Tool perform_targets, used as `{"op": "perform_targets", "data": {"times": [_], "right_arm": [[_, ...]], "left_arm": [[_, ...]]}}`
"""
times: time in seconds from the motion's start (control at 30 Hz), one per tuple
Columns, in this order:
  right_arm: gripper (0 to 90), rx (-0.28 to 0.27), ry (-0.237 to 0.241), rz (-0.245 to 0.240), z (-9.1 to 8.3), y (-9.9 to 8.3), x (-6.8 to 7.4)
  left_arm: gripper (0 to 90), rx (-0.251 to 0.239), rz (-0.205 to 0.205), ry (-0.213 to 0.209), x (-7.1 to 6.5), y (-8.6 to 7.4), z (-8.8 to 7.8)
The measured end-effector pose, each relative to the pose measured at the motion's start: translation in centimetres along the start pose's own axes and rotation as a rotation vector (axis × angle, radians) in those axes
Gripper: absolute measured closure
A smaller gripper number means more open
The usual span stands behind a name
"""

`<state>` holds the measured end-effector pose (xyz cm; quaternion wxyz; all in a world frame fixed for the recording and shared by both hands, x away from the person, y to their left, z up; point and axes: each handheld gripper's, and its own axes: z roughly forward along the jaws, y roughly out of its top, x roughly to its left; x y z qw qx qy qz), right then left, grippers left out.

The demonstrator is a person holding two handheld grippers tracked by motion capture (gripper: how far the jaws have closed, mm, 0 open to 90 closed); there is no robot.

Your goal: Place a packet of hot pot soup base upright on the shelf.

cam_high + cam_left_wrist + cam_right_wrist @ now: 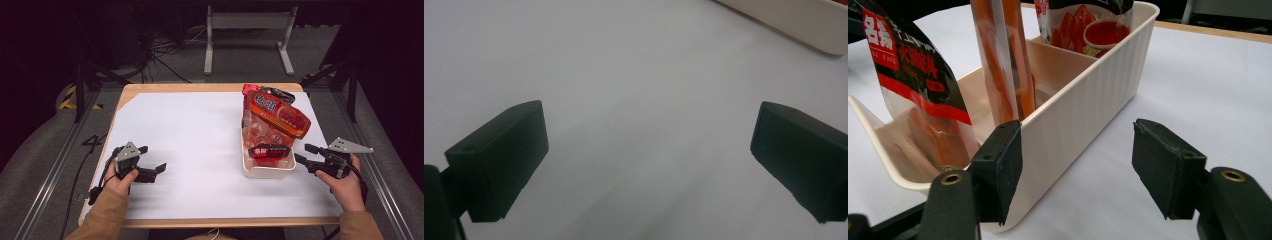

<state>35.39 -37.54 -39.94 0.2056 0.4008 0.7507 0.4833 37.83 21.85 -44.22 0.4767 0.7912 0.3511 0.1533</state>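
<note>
The right tool (301, 153) gapes empty just beside the bin (265, 171) of snack packs (274, 120); the left tool (152, 161) hangs released over the tabletop (190, 130).

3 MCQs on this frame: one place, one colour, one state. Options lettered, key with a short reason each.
1. Where does the cream bin sit on the white table?
A. Near the right hand-held gripper
B. Near the left hand-held gripper
C. At the table's far left corner

2. Main colour of the snack packets in the bin?
A. Blue
B. Red
C. Green

3. State of the right hand-held gripper?
A. Shut on a packet
B. Shut on the bin's wall
C. Open, holding nothing

Key: 1 A, the bin stands on the right half, just ahead of that gripper. 2 B, red wrappers. 3 C, its jaws stand apart beside the bin's wall.
</note>
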Motion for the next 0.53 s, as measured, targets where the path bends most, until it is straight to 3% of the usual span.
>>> {"op": "perform_targets", "data": {"times": [0.1,0.27,0.53], "right_arm": [[36.2,-0.001,-0.004,0.009,0.09,-0.16,-0.05],[35.2,0.008,-0.008,0.010,0.26,-0.47,-0.19],[35.8,0.015,-0.005,0.013,0.19,-0.48,-0.14]], "left_arm": [[2.5,0.004,0.001,0.020,0.17,-0.09,0.02],[2.4,0.007,-0.022,0.014,0.35,-0.16,0.08],[2.6,0.021,-0.018,0.030,0.41,-0.12,-0.11]]}}
